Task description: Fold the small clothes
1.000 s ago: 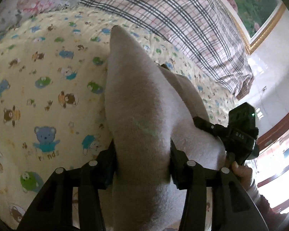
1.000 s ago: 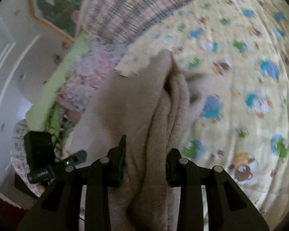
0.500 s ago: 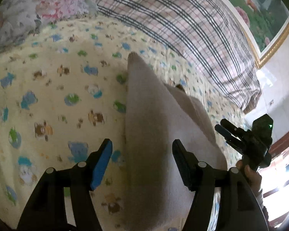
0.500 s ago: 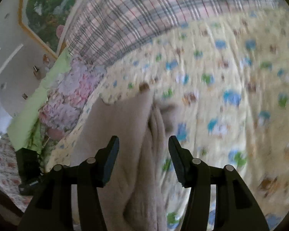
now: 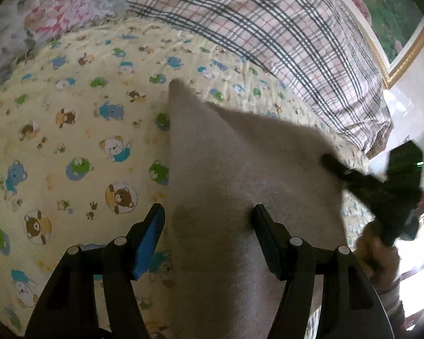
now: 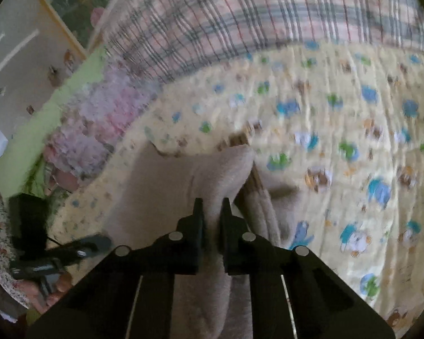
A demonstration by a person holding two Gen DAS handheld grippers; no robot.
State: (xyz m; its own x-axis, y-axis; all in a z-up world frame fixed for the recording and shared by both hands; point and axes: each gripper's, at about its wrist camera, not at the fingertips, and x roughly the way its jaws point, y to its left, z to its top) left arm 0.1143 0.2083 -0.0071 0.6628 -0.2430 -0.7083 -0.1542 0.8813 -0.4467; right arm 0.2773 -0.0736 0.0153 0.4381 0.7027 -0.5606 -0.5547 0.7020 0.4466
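Note:
A beige fleece garment (image 5: 226,169) lies folded on a yellow bear-print bedspread (image 5: 70,141). My left gripper (image 5: 207,226) hovers above its near end with the jaws open. The blue-padded left finger is off the cloth's edge, and neither pad presses on the cloth. In the right wrist view the garment (image 6: 161,186) has a raised fold running between the jaws. My right gripper (image 6: 212,209) is closing on that fold and pinches it. The right gripper (image 5: 381,186) also shows blurred at the garment's right side, held by a hand (image 5: 378,257).
A plaid blanket (image 5: 268,28) lies bunched along the far side of the bedspread (image 6: 339,141). A floral pillow (image 5: 65,11) sits at the far left. A gold-framed picture (image 5: 395,14) hangs on the wall behind. The left gripper (image 6: 42,243) is seen at lower left.
My left gripper let go of the garment, opened and drew back upward. My right gripper opened, rose, then shut again on a fold of the garment.

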